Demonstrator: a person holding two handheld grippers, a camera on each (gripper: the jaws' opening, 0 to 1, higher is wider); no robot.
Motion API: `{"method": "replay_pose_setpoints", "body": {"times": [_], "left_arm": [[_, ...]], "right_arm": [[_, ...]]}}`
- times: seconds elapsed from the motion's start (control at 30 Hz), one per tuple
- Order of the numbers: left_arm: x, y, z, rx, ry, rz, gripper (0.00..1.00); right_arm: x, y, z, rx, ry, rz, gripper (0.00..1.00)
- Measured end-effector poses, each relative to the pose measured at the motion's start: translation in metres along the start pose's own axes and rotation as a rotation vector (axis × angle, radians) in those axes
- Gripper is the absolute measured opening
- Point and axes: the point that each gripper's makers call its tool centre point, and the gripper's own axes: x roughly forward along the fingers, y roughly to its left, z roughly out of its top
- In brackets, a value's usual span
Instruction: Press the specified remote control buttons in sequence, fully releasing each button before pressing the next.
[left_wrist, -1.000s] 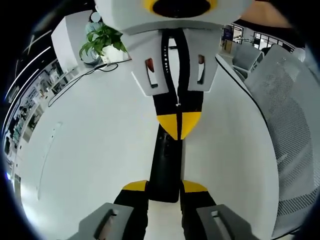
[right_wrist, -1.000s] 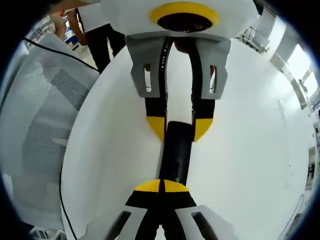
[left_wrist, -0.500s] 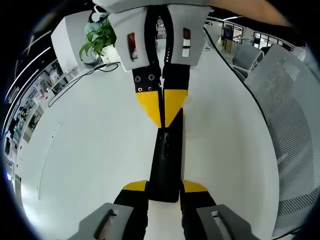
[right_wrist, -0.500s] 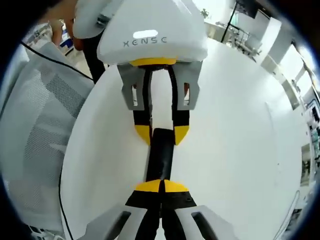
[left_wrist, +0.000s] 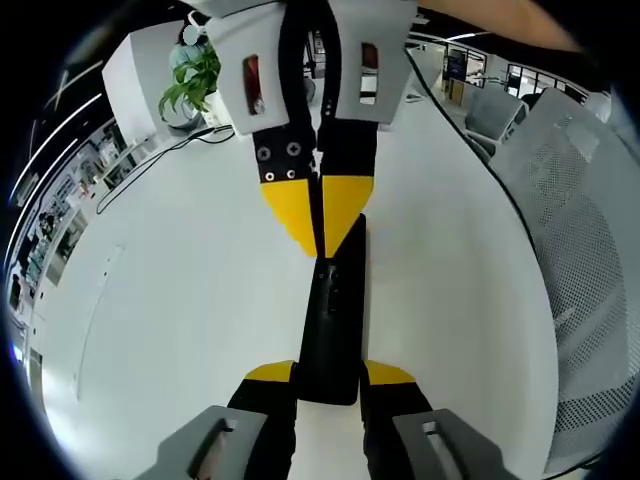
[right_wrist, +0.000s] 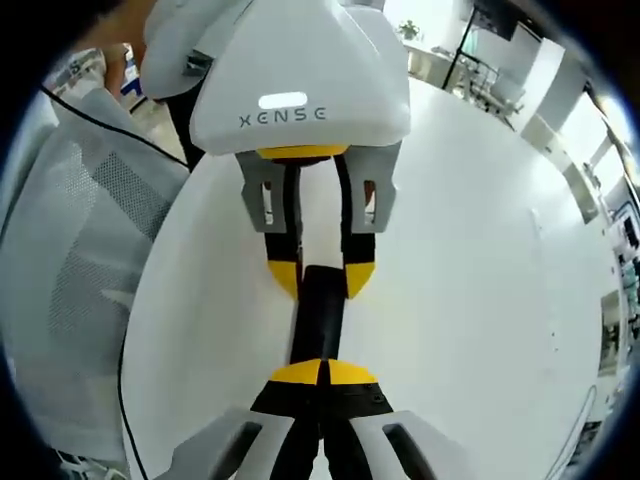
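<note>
A long black remote (left_wrist: 335, 310) lies lengthwise on the white table (left_wrist: 180, 300). My left gripper (left_wrist: 330, 372) is shut on its near end, one yellow-tipped jaw on each long side. My right gripper (left_wrist: 318, 240) comes in from the top of the left gripper view. It is shut, and its joined yellow tips point down at the remote's far half. Whether they touch the buttons is hidden. In the right gripper view my right gripper (right_wrist: 322, 372) covers the near end of the remote (right_wrist: 318, 320), and my left gripper (right_wrist: 320, 278) clamps the far end.
A potted plant (left_wrist: 200, 85) and a dark cable (left_wrist: 150, 165) sit at the table's far left. A grey mesh chair (left_wrist: 580, 250) stands past the table's right edge, the same mesh chair (right_wrist: 80, 260) at left in the right gripper view. A person's dark legs (right_wrist: 190, 100) stand beyond it.
My right gripper has tilted steeper and drawn back a little, so its shut tips now look larger over the remote. My left gripper and the remote have stayed still.
</note>
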Motion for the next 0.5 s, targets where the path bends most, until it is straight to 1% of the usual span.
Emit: {"method": "replay_pose_setpoints", "body": {"times": [0.5], "left_arm": [[0.001,0.000,0.000,-0.001,-0.004,0.000,0.23]], "right_arm": [[0.012,0.002,-0.001,0.005,-0.003,0.015,0.00]]}}
